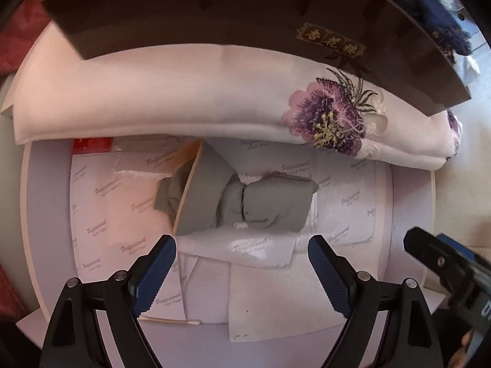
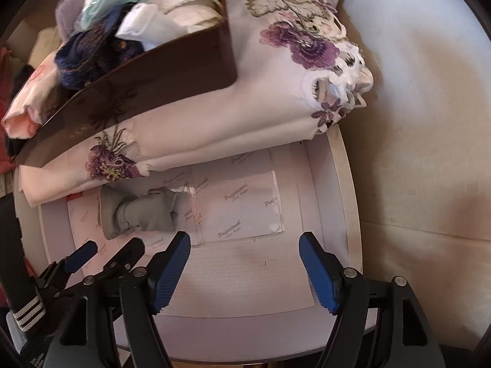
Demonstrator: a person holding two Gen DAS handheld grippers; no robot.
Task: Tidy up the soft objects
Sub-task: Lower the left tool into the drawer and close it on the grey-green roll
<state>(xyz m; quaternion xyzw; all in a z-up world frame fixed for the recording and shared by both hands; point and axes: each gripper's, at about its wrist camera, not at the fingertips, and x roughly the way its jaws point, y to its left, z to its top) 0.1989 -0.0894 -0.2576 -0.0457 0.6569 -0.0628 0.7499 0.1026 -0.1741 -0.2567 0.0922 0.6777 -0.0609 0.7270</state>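
Observation:
A grey-green rolled cloth bundle (image 1: 245, 202) (image 2: 141, 211) lies on printed paper sheets, partly on a grey card. My left gripper (image 1: 242, 242) hovers over it pointing down, jaws wide open; the bundle sits just past the fingertips, untouched. The left gripper (image 2: 104, 251) also shows at the lower left of the right wrist view. My right gripper (image 2: 245, 238) stands open over bare paper to the right of the bundle, with nothing between its fingers. A folded white cloth (image 1: 184, 101) (image 2: 245, 116) embroidered with purple flowers lies behind the bundle.
A dark brown box (image 1: 214, 9) (image 2: 147, 73) rests on the folded cloth, holding navy, white and teal soft items. Plastic-wrapped paper sheets (image 2: 242, 202) cover a round white tabletop (image 2: 346, 199). Beige floor lies to the right.

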